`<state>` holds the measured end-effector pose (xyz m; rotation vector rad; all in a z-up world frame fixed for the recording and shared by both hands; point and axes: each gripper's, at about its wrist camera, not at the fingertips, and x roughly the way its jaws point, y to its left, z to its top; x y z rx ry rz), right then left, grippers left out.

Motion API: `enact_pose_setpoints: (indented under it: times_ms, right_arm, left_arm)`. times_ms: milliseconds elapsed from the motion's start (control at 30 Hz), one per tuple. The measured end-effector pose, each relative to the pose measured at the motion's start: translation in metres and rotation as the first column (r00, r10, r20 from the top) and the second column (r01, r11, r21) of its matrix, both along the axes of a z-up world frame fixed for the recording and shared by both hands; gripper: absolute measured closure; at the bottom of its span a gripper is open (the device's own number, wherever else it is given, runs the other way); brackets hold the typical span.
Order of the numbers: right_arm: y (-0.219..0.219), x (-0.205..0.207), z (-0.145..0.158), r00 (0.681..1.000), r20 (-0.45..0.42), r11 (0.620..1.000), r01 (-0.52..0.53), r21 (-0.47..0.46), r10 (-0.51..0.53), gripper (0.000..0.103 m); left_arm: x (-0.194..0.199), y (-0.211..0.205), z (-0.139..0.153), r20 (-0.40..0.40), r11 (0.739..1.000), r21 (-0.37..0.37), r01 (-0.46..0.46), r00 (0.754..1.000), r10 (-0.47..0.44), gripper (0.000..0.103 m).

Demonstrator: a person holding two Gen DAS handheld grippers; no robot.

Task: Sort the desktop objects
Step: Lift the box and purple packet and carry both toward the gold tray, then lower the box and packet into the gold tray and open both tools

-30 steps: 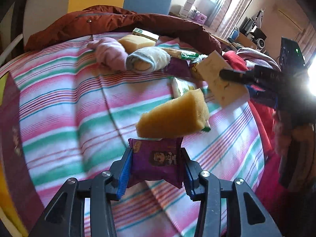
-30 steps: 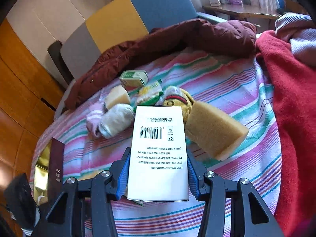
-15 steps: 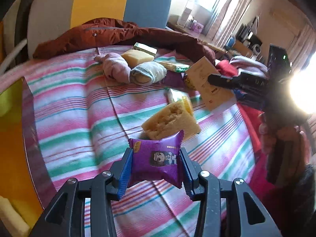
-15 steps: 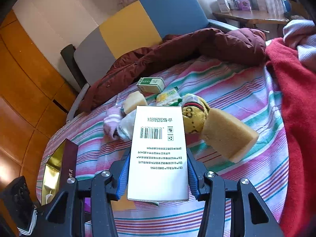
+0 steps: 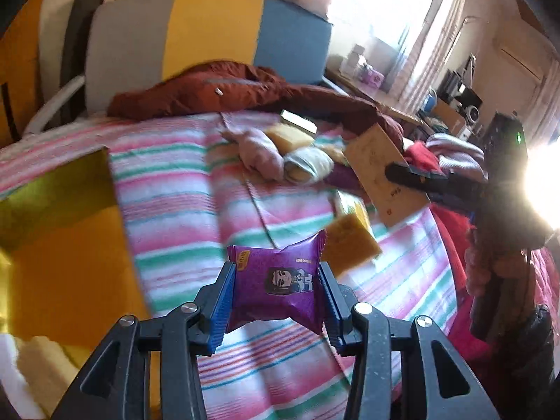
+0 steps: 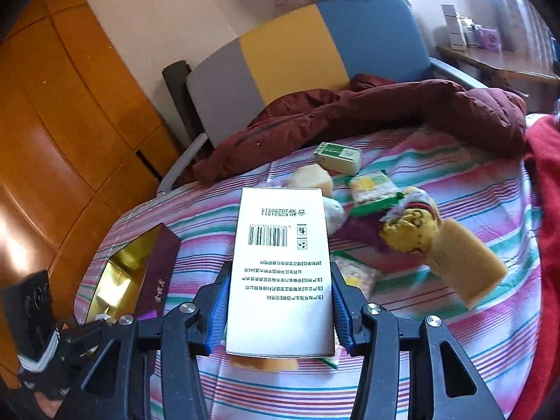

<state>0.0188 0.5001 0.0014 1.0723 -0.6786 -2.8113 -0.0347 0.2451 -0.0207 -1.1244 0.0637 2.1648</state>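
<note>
Two grippers work above a striped bedspread [image 6: 455, 350]. The left gripper [image 5: 276, 288] is clamped on one crinkly purple snack packet [image 5: 276, 280], held in the air. The right gripper [image 6: 280, 290] pinches one flat white carton [image 6: 281, 269] with a barcode. Beyond lie two porous yellow sponges [image 6: 465, 262], two rolled socks [image 5: 262, 154], one small green box [image 6: 337, 155]. At near left, one gold-lined box [image 6: 122, 273] stands open.

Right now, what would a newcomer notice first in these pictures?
First, the purple snack packet clamped in the left gripper and the white barcode box clamped in the right gripper, both above the striped bedspread. Next, the gold-lined box open at the bed's left edge.
</note>
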Motion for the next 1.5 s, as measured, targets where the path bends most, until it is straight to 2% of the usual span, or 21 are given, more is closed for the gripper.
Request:
enact_pose_setpoints:
  times_ms: [233,433,700,900,1133,1500]
  right_arm:
    - [-0.031,-0.011,0.012,0.999,0.003,0.999,-0.035,-0.017,0.035,0.052]
    - [-0.091,-0.036,0.027,0.991,0.014,0.991,-0.135,0.002,0.135,0.052]
    - [-0.187,-0.073,0.029,0.952,0.032,0.952,-0.304,-0.016,0.305,0.052]
    - [-0.254,-0.097,0.023,0.917,0.061,0.919,-0.392,-0.047,0.394,0.052]
    - [-0.304,-0.122,0.001,0.906,0.13,0.915,-0.396,-0.077,0.403,0.052]
    - [-0.343,-0.149,-0.023,0.898,0.223,0.925,-0.372,-0.074,0.379,0.052]
  left_arm:
    - [-0.014,-0.045,0.008,0.002,0.995,0.019,-0.098,0.995,0.098,0.057]
    - [-0.026,-0.091,0.011,0.004,0.98,0.022,-0.199,0.98,0.199,0.057]
    - [-0.045,-0.166,0.017,-0.049,0.941,-0.01,-0.338,0.94,0.337,0.057]
    - [-0.063,-0.215,0.006,-0.042,0.903,-0.062,-0.425,0.905,0.423,0.057]
    - [-0.076,-0.248,-0.01,-0.048,0.87,-0.108,-0.482,0.876,0.48,0.056]
    - [-0.083,-0.269,-0.028,-0.04,0.847,-0.164,-0.505,0.862,0.506,0.055]
